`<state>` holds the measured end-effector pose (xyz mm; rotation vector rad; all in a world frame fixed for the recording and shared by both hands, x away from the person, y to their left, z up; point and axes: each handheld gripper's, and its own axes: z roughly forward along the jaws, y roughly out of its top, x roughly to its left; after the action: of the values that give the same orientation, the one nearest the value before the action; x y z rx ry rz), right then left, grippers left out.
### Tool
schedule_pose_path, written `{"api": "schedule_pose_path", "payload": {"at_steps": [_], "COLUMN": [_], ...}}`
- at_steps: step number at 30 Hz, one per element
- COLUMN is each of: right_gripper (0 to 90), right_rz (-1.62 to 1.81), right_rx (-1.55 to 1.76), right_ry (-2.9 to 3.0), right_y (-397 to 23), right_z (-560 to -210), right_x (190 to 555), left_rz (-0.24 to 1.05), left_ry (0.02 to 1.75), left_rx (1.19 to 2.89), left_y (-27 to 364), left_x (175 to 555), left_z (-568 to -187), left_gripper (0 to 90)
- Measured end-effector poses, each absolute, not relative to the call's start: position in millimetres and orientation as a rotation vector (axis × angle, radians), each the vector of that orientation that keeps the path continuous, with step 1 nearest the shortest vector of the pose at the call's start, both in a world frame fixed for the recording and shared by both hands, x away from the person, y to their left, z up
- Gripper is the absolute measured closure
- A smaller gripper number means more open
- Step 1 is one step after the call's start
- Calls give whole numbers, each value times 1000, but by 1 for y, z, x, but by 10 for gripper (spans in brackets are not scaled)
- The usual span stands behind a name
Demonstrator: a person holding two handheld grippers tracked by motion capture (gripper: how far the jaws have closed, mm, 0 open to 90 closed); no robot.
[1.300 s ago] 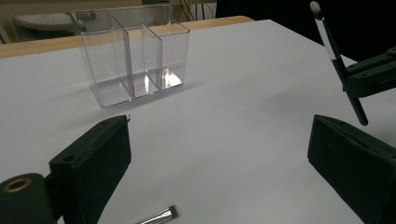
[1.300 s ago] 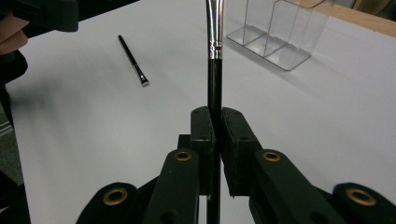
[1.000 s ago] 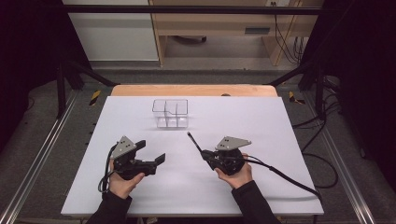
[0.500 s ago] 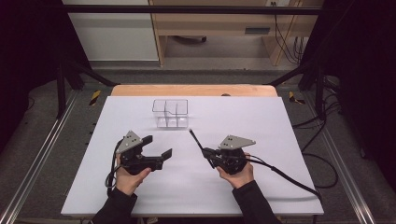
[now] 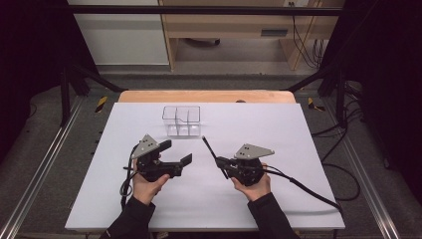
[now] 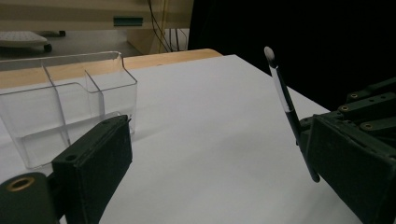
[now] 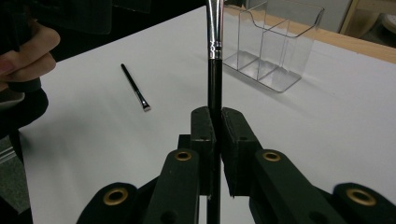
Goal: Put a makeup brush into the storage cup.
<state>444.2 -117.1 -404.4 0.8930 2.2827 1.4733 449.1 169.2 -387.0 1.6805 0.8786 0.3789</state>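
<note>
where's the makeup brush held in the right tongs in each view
high view: the brush slants up-left from the right tongs, centre of the picture.
left gripper view: at the right, tip up, beside the dark jaw.
right gripper view: upright at centre, running off the top, clamped between the jaws.
shared landmark: the clear organizer on the white table.

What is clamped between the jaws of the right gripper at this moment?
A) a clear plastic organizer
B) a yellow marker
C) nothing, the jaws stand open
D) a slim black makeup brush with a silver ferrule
D: in the right gripper view the right gripper is shut on the makeup brush, which runs up between its pads.
</note>
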Motion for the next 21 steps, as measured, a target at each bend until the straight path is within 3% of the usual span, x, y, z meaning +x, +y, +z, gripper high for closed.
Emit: {"api": "schedule_pose_path", "payload": {"at_steps": [21], "right_gripper": [844], "right_rz": [1519], "right_rx": [895], "right_ry": [2253], "right_y": [-118], "right_z": [-401], "right_x": [443], "left_rz": [307], "left_ry": [843], "left_rx": [1627], "left_y": [137], "left_x": [456], "left_z": [-387], "left_gripper": [83]}}
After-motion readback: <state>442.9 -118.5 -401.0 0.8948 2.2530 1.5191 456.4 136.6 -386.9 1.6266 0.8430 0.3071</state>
